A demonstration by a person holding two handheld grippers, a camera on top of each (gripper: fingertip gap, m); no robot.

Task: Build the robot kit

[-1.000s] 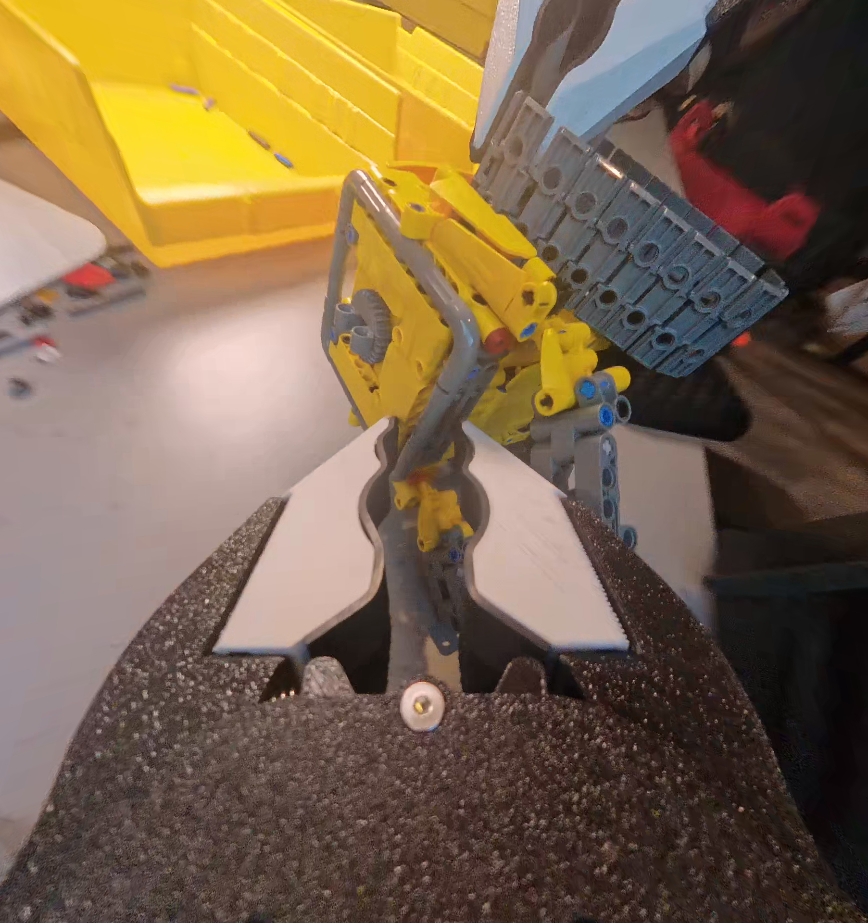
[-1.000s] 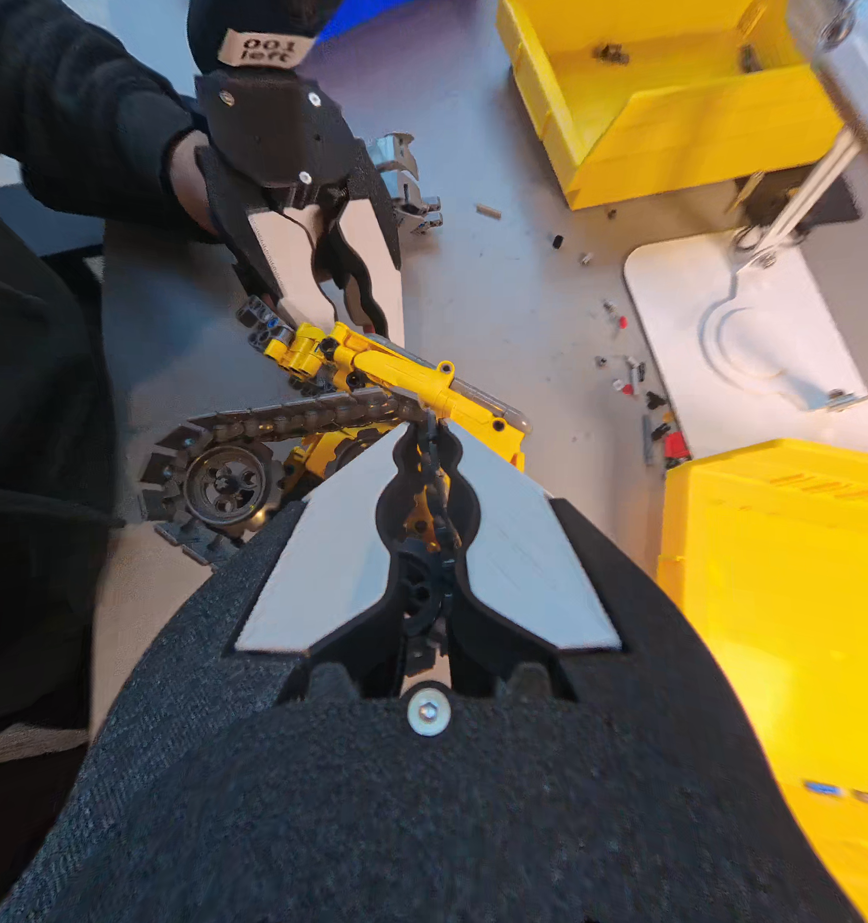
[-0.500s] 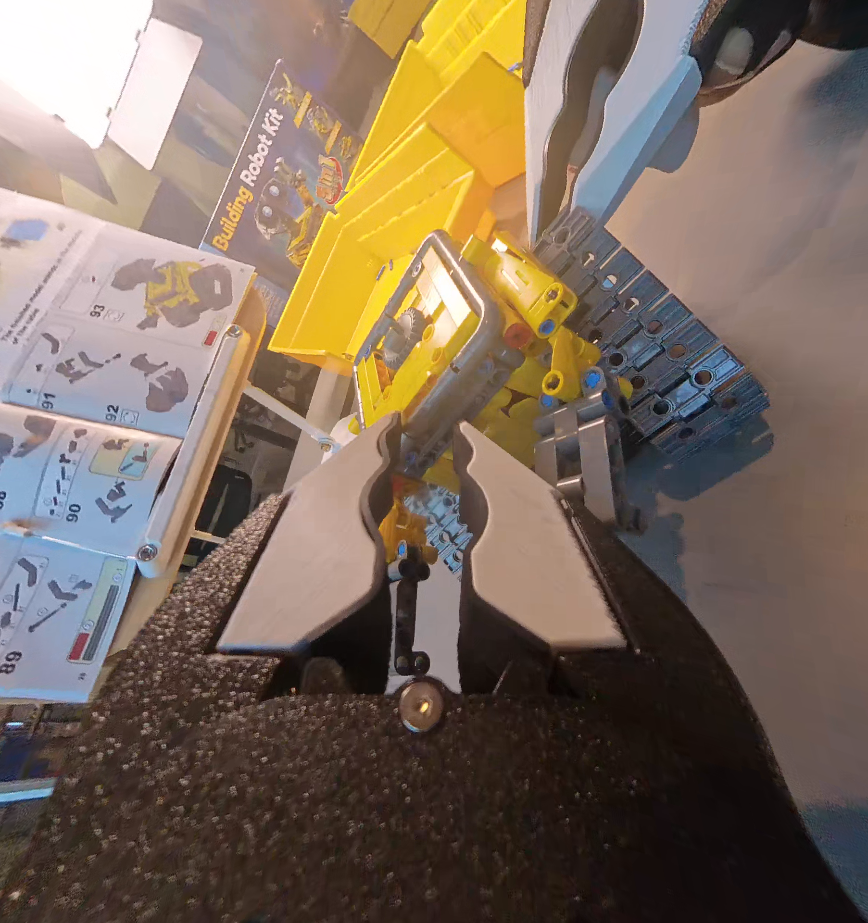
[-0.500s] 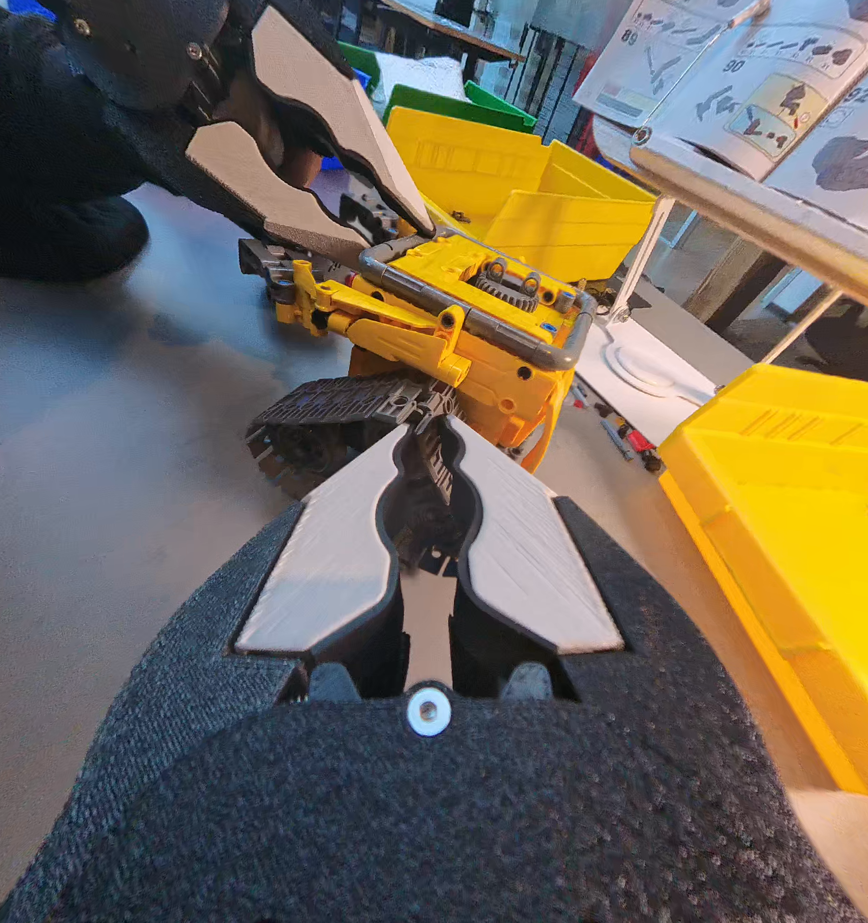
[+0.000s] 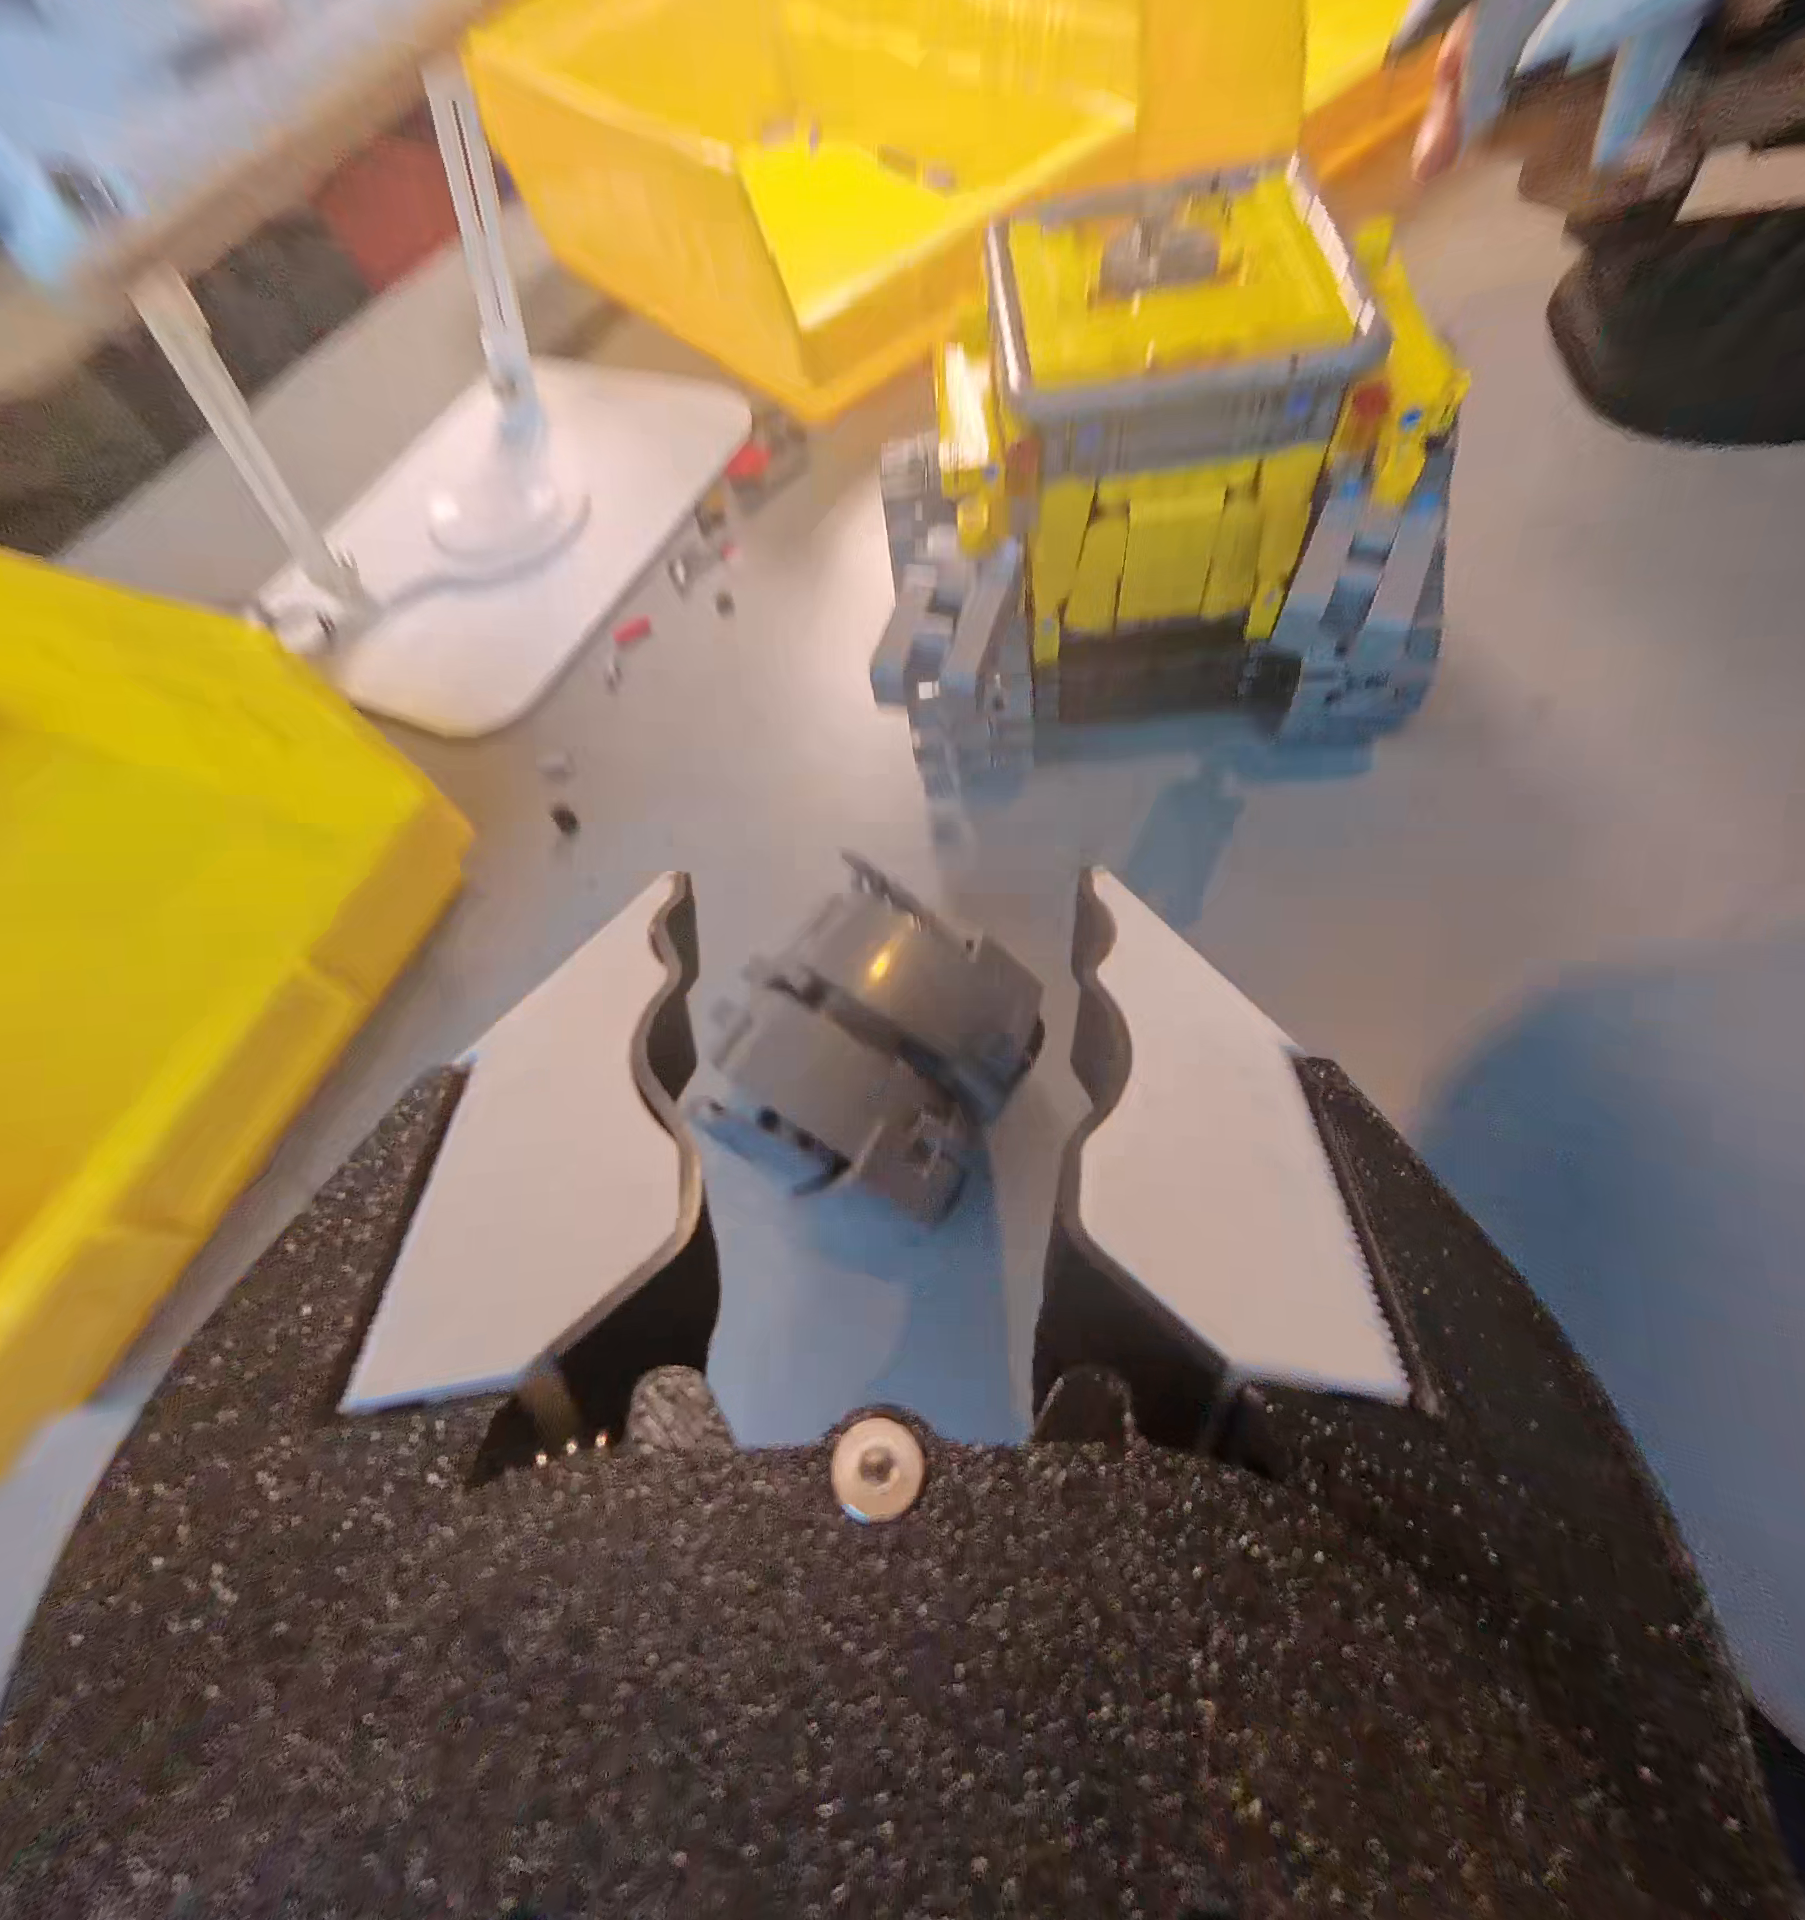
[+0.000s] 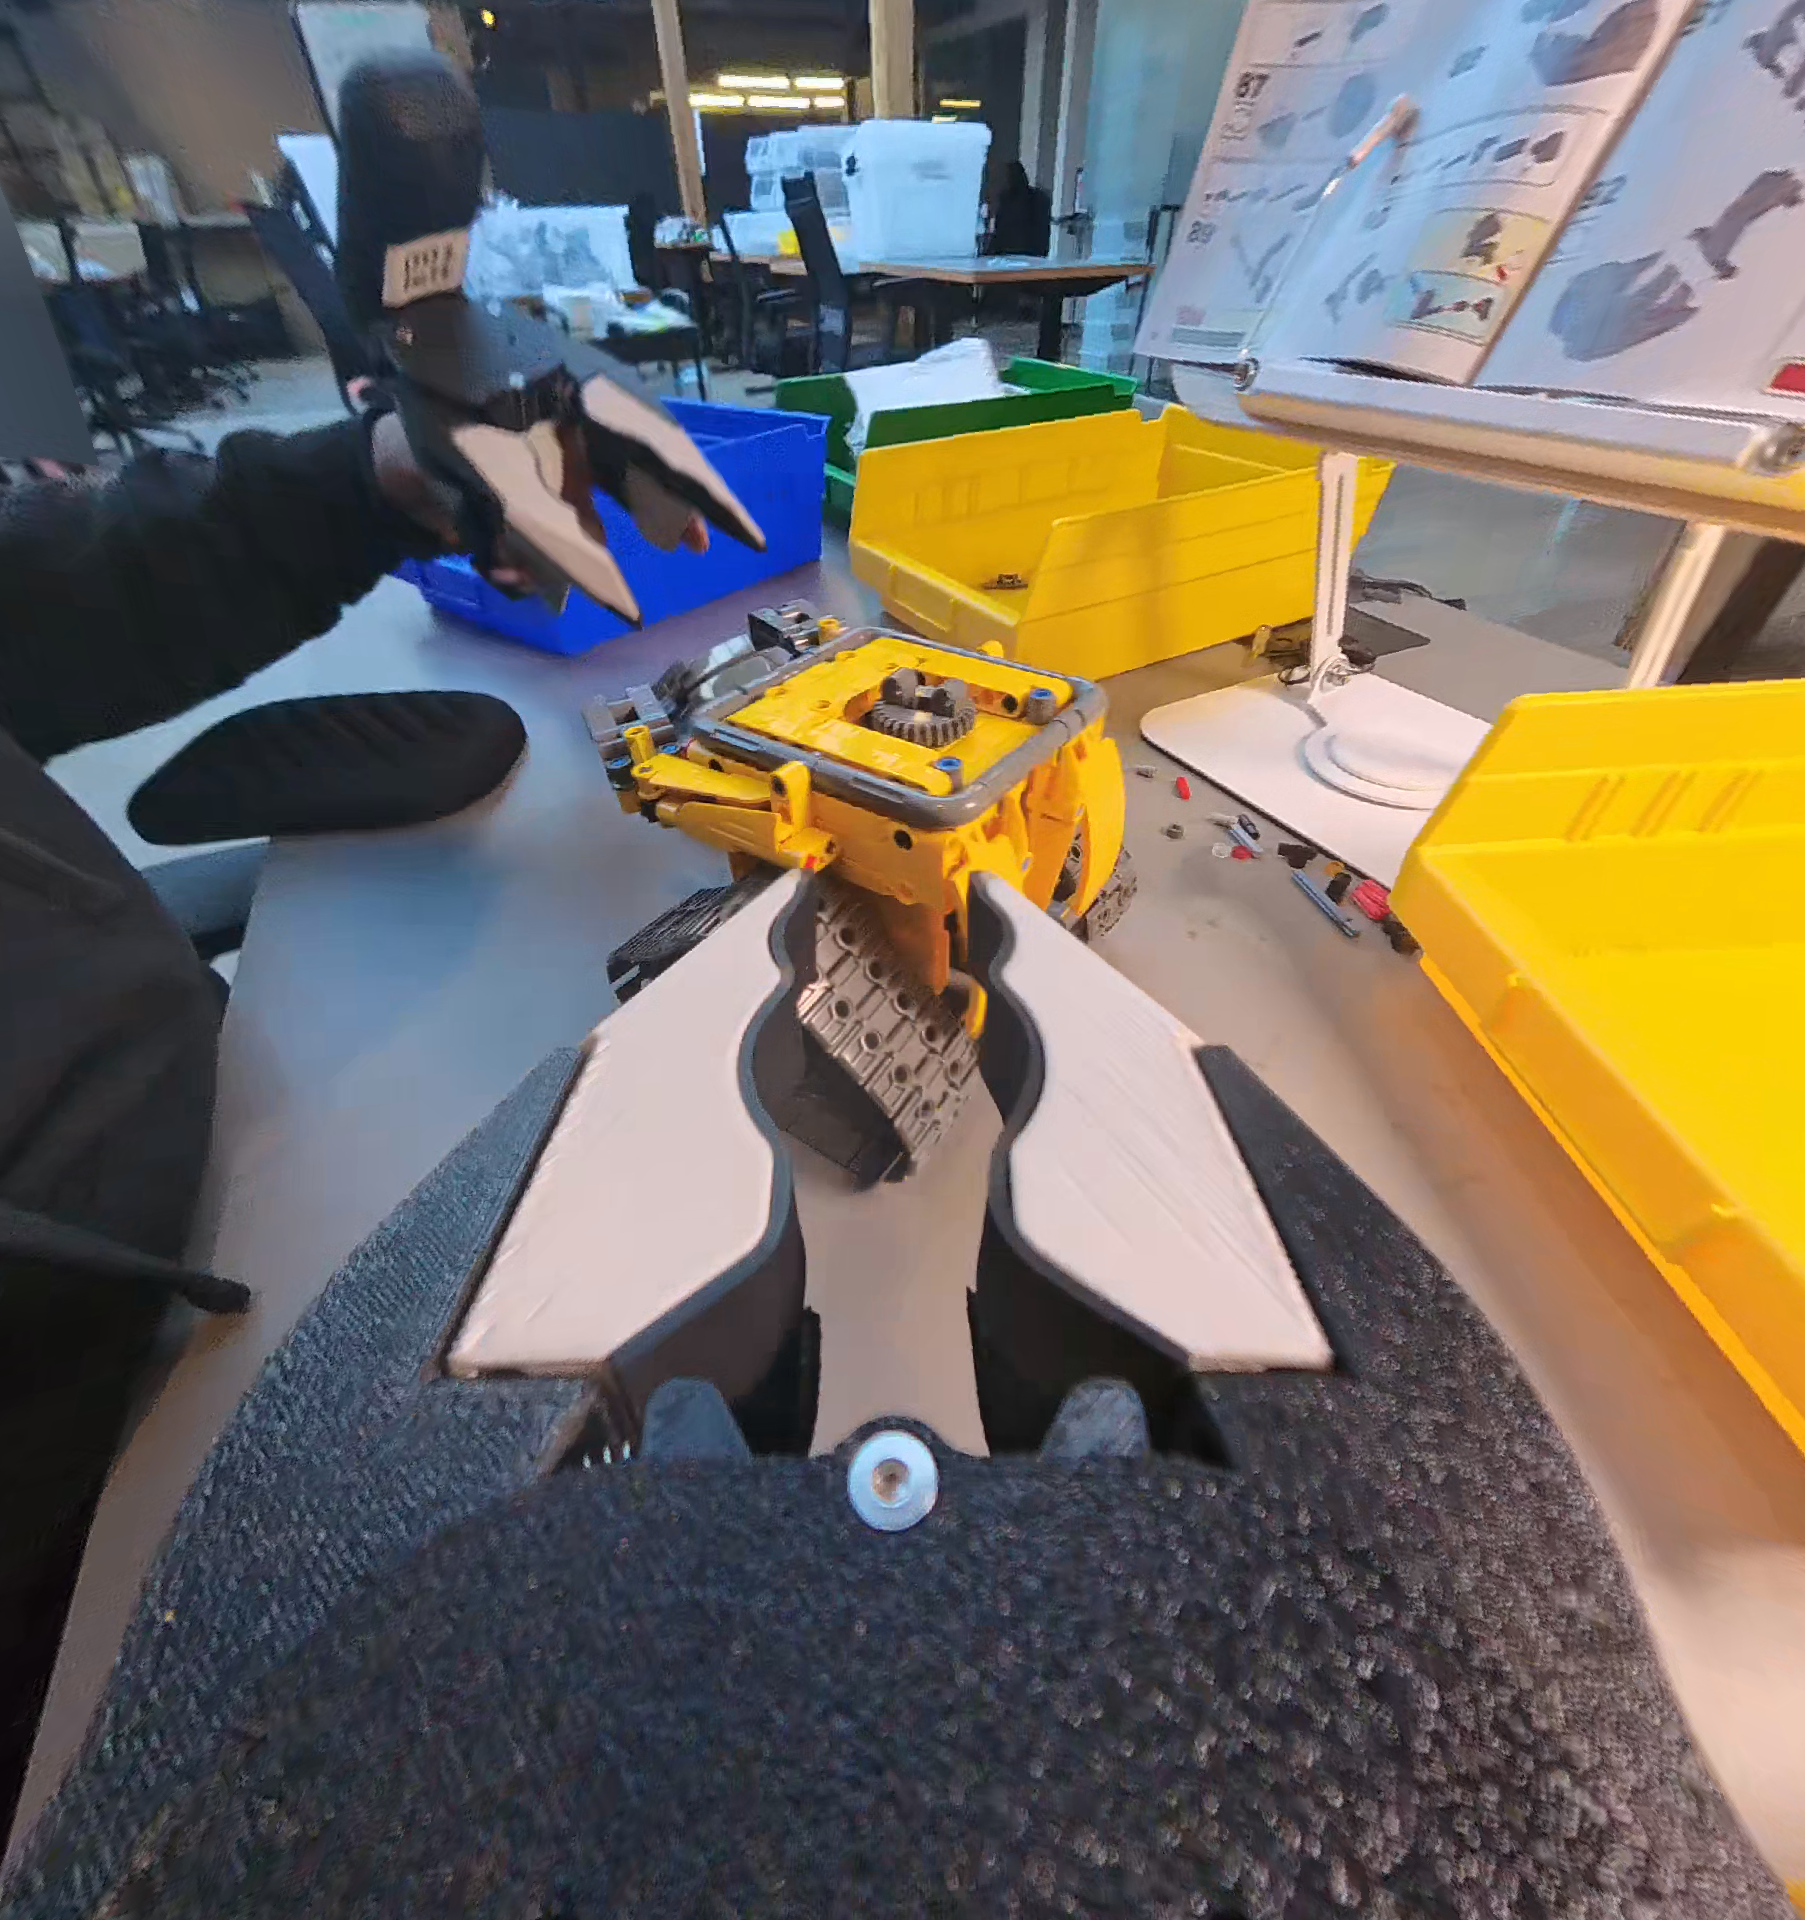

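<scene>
Left claw: the left claw (image 5: 882, 904) is spread wide, holding nothing, raised above the bench (image 5: 1500, 935); in the right wrist view it (image 6: 700, 577) hangs in the air over a blue bin (image 6: 732, 488), held by a person in a black sleeve (image 6: 150, 561).
Below the left claw: a small dark grey part (image 5: 867, 1049) shows between the fingers, touching neither as far as the blurred picture tells; whether it rests on the bench I cannot tell.
Right claw: the right claw (image 6: 887, 883) is partly spread, low over the bench, its fingers either side of a grey track (image 6: 877, 1018) of the toy; whether the fingers touch the track I cannot tell.
Toy: a yellow and grey brick-built tracked vehicle (image 6: 877, 769) stands upright on the bench, a grey gear on its top, just ahead of the right claw and well ahead of the left one (image 5: 1178, 468).
Bins: a yellow bin (image 6: 1646, 997) to the right of the toy, another yellow bin (image 6: 1085, 540) behind it, a green bin (image 6: 981, 410) farther back.
Stand: a white stand (image 6: 1334, 717) holds an open instruction booklet (image 6: 1500, 177) above the bench.
Loose bits: small pieces (image 6: 1303, 873) lie scattered near the stand's base.
</scene>
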